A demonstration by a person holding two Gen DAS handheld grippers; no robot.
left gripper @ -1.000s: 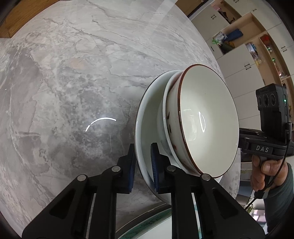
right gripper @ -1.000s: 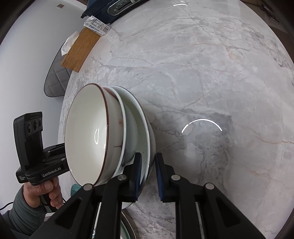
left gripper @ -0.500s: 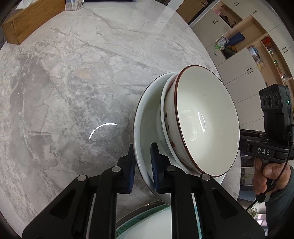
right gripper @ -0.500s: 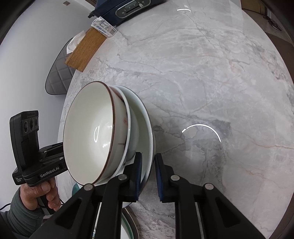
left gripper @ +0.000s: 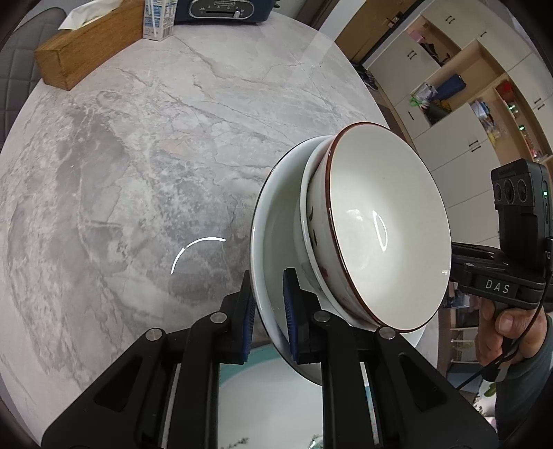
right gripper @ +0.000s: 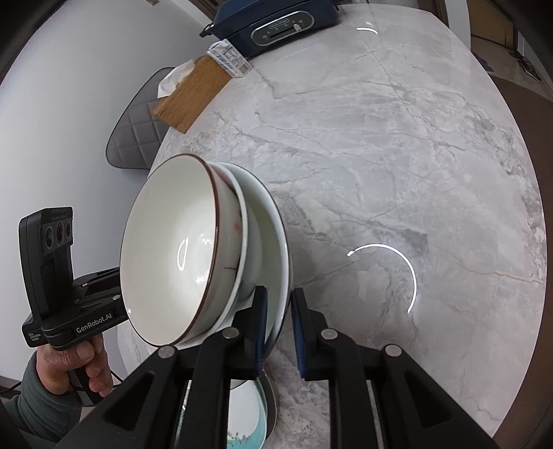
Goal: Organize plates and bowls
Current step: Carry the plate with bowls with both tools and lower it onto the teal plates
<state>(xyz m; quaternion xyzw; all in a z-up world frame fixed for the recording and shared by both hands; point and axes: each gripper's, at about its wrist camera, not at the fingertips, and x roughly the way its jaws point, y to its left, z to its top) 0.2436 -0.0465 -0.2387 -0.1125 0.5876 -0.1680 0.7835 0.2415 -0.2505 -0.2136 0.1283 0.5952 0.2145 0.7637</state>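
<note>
A stack of white dishes hangs in the air between both grippers: a wide bottom bowl point(left gripper: 273, 248), a middle bowl, and a top bowl with a brown rim point(left gripper: 387, 235). My left gripper point(left gripper: 269, 307) is shut on the bottom bowl's rim. My right gripper point(right gripper: 279, 321) is shut on the opposite rim of the same bowl point(right gripper: 273, 241); the brown-rimmed bowl point(right gripper: 172, 248) sits to its left. A plate with a teal border point(left gripper: 276, 397) lies on the table below the stack and also shows in the right wrist view point(right gripper: 249, 414).
The grey marble table point(left gripper: 138, 172) stretches ahead. At its far edge are a wooden tissue box point(left gripper: 86, 45), a small carton point(left gripper: 157, 19) and a dark blue appliance point(right gripper: 276, 24). A grey chair point(right gripper: 138, 131) stands beyond the edge. Cabinets point(left gripper: 466, 103) are at right.
Both grippers have lifted and tilted back with the stack, so more of the far table edge and the teal plate below have come into view.
</note>
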